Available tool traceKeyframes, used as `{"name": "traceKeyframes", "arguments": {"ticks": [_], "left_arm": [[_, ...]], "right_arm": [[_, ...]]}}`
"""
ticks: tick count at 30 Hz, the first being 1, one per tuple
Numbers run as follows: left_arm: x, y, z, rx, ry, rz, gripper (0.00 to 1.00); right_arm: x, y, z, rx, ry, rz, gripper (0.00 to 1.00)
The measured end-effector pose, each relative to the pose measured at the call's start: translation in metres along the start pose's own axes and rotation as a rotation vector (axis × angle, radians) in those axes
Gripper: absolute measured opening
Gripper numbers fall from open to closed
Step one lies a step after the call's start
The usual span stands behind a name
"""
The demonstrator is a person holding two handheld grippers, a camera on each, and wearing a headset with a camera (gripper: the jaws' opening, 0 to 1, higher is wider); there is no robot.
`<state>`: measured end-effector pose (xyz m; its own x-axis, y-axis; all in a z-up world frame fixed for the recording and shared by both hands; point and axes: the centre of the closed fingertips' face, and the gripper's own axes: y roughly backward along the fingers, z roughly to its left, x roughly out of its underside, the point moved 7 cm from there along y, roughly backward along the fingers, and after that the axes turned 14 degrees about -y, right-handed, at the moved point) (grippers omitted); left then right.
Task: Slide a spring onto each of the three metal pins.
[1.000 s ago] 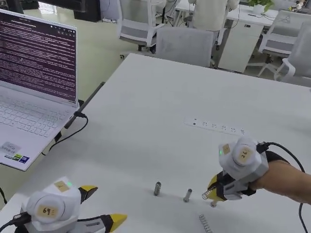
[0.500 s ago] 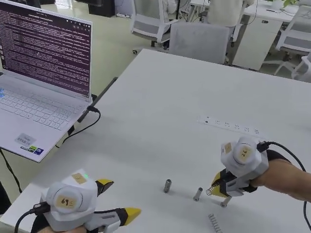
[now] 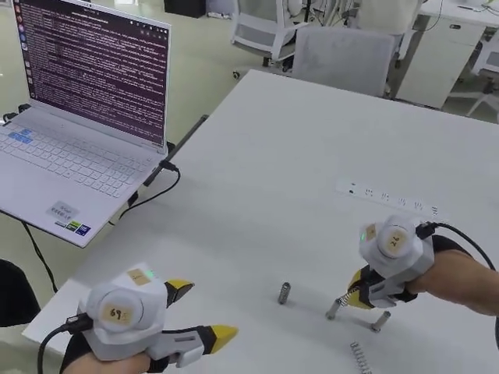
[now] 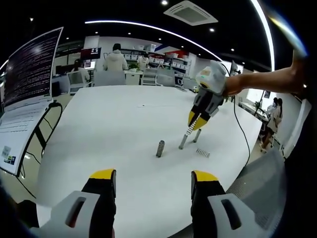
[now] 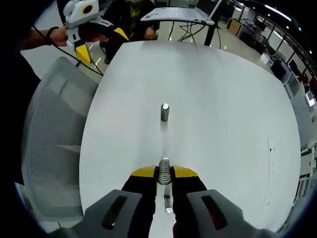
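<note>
Clamping a spring (image 5: 164,169) at a pin (image 3: 334,309), right claw (image 3: 352,290) may topple it if misaligned; left claw (image 4: 153,174) stands apart.

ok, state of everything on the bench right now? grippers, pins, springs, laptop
left hand-held gripper: open, empty
right hand-held gripper: shut on held spring
held spring: lower end at middle pin's top, not slid down
leftmost pin: spring on it
middle pin: no spring down it yet
rightmost pin: bare
loose spring: lying flat on table
laptop: open, screen lit
</note>
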<state>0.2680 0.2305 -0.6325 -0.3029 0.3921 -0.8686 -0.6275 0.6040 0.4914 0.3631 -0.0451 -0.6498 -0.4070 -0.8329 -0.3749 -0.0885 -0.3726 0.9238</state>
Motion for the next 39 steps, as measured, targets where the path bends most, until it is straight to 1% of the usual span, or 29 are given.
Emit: {"name": "traceKeyframes", "arguments": {"ticks": [11,21,24,27,32,39], "left_arm": [[0.003,0.000,0.002,-0.005,0.015,0.004,0.56],[0.005,-0.001,0.004,-0.004,0.020,0.010,0.55],[0.005,-0.002,0.004,-0.003,0.022,0.012,0.55],[0.005,-0.003,0.004,-0.003,0.020,0.014,0.54],[0.005,-0.003,0.004,-0.003,0.023,0.016,0.54],[0.005,-0.003,0.007,-0.005,0.024,0.016,0.54]], "right_arm": [[-0.003,-0.010,-0.002,-0.012,0.021,0.031,0.08],[-0.004,-0.019,-0.001,-0.022,0.052,0.072,0.09],[-0.005,-0.022,0.000,-0.032,0.053,0.083,0.09],[-0.004,-0.027,-0.001,-0.033,0.065,0.101,0.09],[-0.003,-0.035,-0.001,-0.037,0.068,0.117,0.09],[-0.002,-0.047,-0.003,-0.027,0.065,0.131,0.09]]}}
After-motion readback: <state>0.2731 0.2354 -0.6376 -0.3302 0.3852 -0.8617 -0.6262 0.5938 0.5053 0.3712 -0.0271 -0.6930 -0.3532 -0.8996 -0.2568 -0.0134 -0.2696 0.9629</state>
